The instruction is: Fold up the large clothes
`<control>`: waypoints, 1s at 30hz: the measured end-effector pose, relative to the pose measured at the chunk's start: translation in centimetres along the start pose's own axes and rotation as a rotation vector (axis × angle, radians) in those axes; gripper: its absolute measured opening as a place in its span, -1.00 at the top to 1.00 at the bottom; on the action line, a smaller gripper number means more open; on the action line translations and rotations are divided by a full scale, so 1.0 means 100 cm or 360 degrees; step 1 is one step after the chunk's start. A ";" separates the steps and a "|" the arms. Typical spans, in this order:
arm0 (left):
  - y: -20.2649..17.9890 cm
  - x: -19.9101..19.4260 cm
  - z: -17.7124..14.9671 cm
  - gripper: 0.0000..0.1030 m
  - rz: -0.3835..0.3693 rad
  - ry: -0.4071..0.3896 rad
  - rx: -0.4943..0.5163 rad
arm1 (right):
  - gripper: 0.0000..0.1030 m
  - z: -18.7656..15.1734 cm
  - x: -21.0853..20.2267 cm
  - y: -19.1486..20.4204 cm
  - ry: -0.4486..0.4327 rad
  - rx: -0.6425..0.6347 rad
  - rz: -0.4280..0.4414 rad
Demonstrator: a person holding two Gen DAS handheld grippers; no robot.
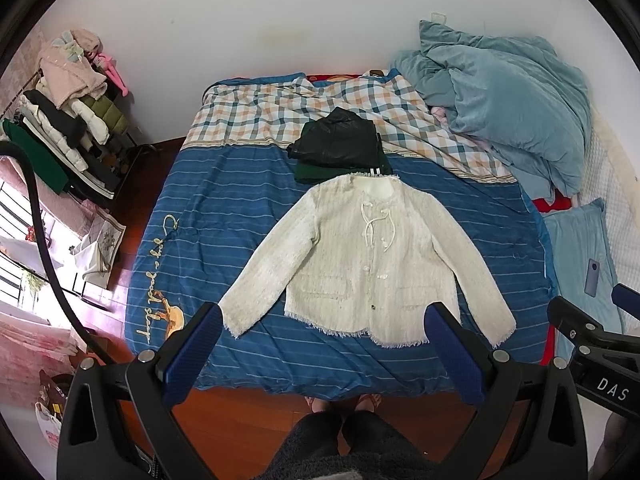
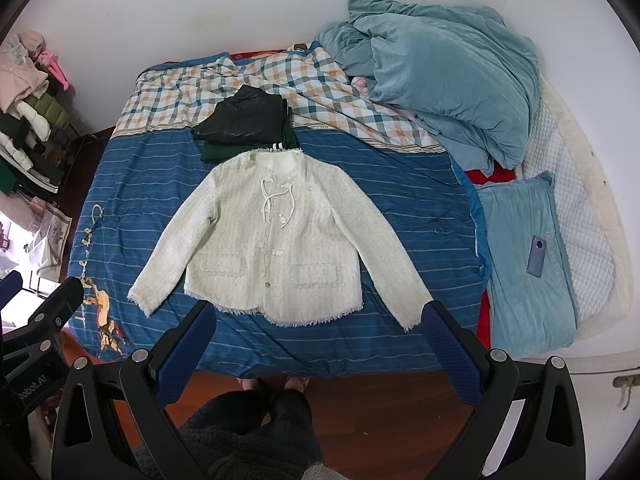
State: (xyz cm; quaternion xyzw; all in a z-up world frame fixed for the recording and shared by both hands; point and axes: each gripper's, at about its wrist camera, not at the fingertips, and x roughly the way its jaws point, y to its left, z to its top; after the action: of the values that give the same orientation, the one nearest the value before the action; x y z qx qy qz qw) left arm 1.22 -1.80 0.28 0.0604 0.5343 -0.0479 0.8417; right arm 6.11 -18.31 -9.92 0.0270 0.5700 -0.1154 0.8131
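The cream tweed button-front jacket (image 1: 360, 264) lies flat, sleeves spread, on the blue striped bed (image 1: 224, 200). Both my left tongs (image 1: 324, 356) and right tongs (image 2: 320, 352) hover wide open, empty. It looks soft but bulky; I'd pinch the frayed cuffs.

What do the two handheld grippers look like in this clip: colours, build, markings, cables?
Both the left gripper and the right gripper have black angular frames with silver bolts and blue textured finger pads. A black cable loops beside the left one. White lettering reads "DAS" on the right gripper's body, seen from the left wrist view.
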 end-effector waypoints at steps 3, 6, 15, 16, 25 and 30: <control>-0.001 -0.002 0.002 -1.00 0.0003 -0.0004 -0.0009 | -1.00 0.001 0.000 -0.001 0.0004 -0.0003 0.0005; -0.001 -0.004 0.005 -1.00 0.0002 -0.0011 -0.0011 | -1.00 0.001 0.000 -0.001 0.0002 -0.0004 0.0006; -0.002 -0.006 0.007 -1.00 0.0001 -0.0024 -0.0025 | -1.00 0.010 -0.001 -0.001 0.0001 -0.0003 0.0001; -0.001 -0.005 0.003 -1.00 0.0001 -0.0019 -0.0020 | -1.00 0.009 -0.002 -0.001 -0.0001 -0.0003 0.0000; -0.003 -0.006 0.004 -1.00 0.0005 -0.0027 -0.0023 | -1.00 0.009 -0.002 -0.001 -0.0002 -0.0002 0.0002; -0.002 -0.006 0.003 -1.00 0.0005 -0.0026 -0.0019 | -1.00 0.014 -0.003 -0.001 -0.0009 -0.0003 0.0004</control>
State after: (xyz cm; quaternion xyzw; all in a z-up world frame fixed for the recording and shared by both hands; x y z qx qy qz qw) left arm 1.22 -2.09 0.91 0.0558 0.5276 -0.0438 0.8465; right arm 7.25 -18.57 -9.12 0.0266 0.5677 -0.1140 0.8148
